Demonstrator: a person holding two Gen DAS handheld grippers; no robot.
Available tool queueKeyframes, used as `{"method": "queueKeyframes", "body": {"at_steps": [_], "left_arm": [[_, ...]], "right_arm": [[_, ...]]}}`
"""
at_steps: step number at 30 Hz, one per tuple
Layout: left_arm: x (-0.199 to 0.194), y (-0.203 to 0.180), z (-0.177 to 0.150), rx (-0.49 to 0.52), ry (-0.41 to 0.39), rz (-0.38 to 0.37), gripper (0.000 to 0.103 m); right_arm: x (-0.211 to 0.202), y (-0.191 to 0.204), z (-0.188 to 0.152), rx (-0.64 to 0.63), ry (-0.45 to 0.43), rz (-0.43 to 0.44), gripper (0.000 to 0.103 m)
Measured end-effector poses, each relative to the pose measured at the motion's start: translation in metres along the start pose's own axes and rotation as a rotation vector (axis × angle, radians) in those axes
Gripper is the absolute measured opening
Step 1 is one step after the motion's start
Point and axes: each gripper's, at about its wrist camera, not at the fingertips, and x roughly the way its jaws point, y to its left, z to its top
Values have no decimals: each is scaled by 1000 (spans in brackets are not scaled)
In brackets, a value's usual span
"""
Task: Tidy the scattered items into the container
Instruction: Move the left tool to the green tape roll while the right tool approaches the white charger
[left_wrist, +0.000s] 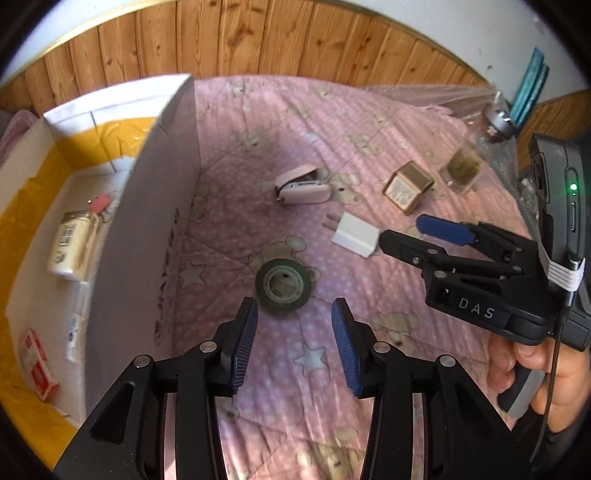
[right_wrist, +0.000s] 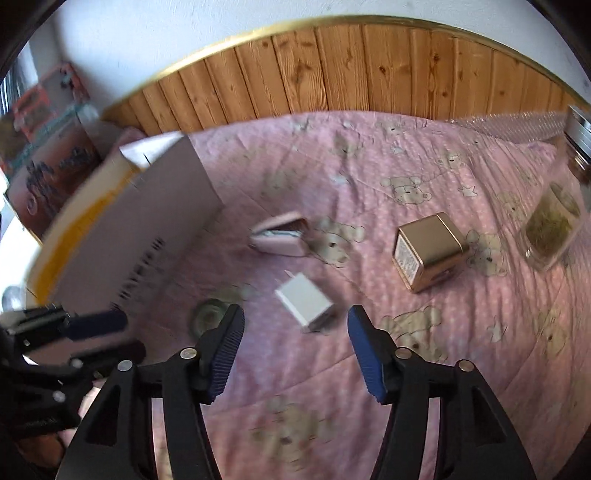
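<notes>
**Desk:** What does the frame show?

**Photographer:** Two hand-held grippers over a pink quilt (left_wrist: 369, 110). The left gripper (left_wrist: 294, 312) hangs with its jaws apart and nothing between them, just short of a green tape roll (left_wrist: 283, 286). The right gripper (right_wrist: 295, 325) is likewise spread and empty, with a white charger plug (right_wrist: 304, 301) lying just ahead of its fingertips.

**Desk:** And the container?

**Photographer:** A white cardboard box (left_wrist: 147, 206) stands at the left edge of the quilt, its near wall tall. A few items already lie inside. Still loose on the quilt: the tape, the plug, a pink case (left_wrist: 303, 186), a gold tin (left_wrist: 408, 186) and a glass jar (left_wrist: 461, 171).

**Desk:** What could go wrong?

**Photographer:** In my judgement, three things. The tape lies flat, so the pads may skate over its rim and press it into the soft bedding. The plug's smooth faces could slip if caught by a corner. And the two grippers work near each other; the right one's fingers reach towards the plug beside the tape, so a careless move could make them collide.
</notes>
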Motion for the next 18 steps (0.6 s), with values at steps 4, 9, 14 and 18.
{"method": "queueKeyframes", "body": {"at_steps": [4,9,14,18], "left_arm": [[21,0,3,1,22,22,48],[43,6,5,-18,43,52,52],[57,15,4,-47,48,59,55],[61,14,6,-47,51,29,57]], "right_arm": [[19,-9,3,-53,10,15,63],[46,-6,2,-132,26,33,63],[63,4,1,-222,10,20,63],[76,9,3,-254,-2,3,62]]}}
